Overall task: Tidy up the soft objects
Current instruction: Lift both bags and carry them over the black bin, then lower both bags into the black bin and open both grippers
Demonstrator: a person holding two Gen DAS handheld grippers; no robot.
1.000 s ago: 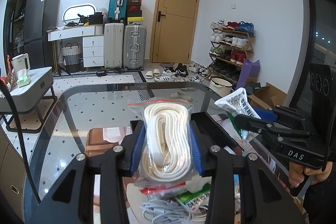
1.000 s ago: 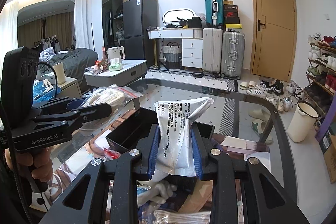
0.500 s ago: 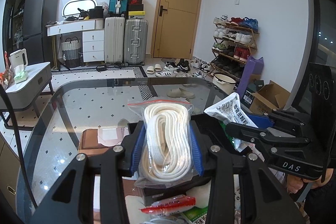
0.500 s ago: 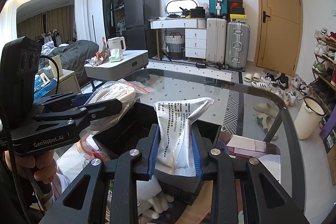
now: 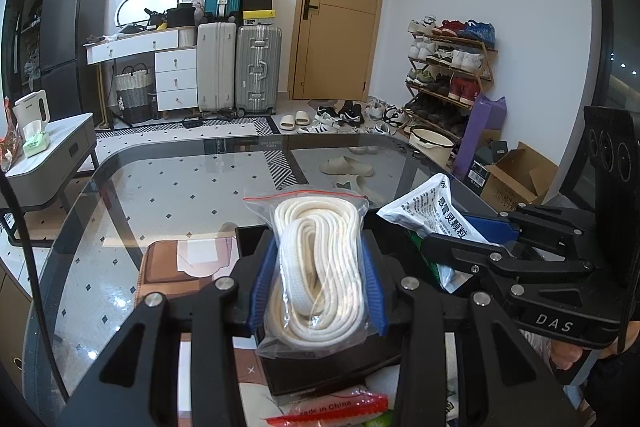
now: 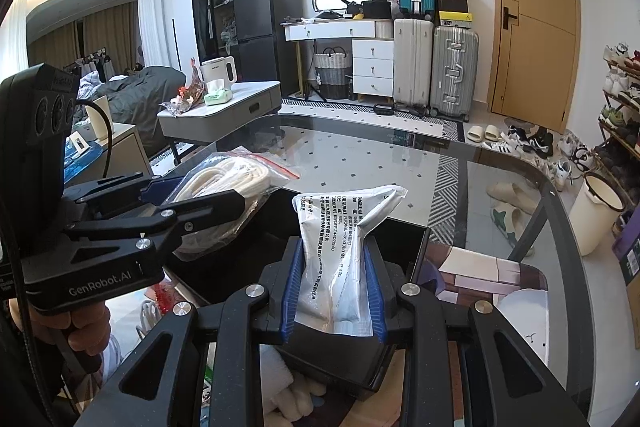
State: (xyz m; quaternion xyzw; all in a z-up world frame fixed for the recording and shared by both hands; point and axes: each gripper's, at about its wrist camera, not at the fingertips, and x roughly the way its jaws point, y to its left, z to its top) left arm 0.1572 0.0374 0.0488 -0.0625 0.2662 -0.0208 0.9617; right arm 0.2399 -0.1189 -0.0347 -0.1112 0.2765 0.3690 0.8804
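Left wrist view, lower centre: left gripper point(image 5: 318, 281), jaws narrowed onto a clear zip bag of white cord point(image 5: 316, 267), blue pads pressing both sides of the bag, which stands upright between them. Directly beneath the bag, a black box point(image 5: 320, 373) on the glass desk point(image 5: 160, 195); the bag appears held above the box's open top, contact with it not discernible. Bottom edge of the frame: a red-edged packet point(image 5: 332, 409) lying in front of the box. Right of centre: right gripper point(image 5: 468, 235) seen from its side, closed on a white printed sachet point(image 5: 436, 215) that juts toward upper left; a hand point(image 5: 568, 357) grips its handle at lower right. Right wrist view, left side: the left gripper point(image 6: 212, 193) with the cord bag point(image 6: 232, 179), a hand point(image 6: 80, 327) below on the handle. Centre: right gripper point(image 6: 334, 291), jaws pinched tight on the sachet point(image 6: 340, 251), crumpled at the pinch, upright over the black box point(image 6: 360, 355). Lower centre: white soft items point(image 6: 296, 393) beside the box, kind unclear.
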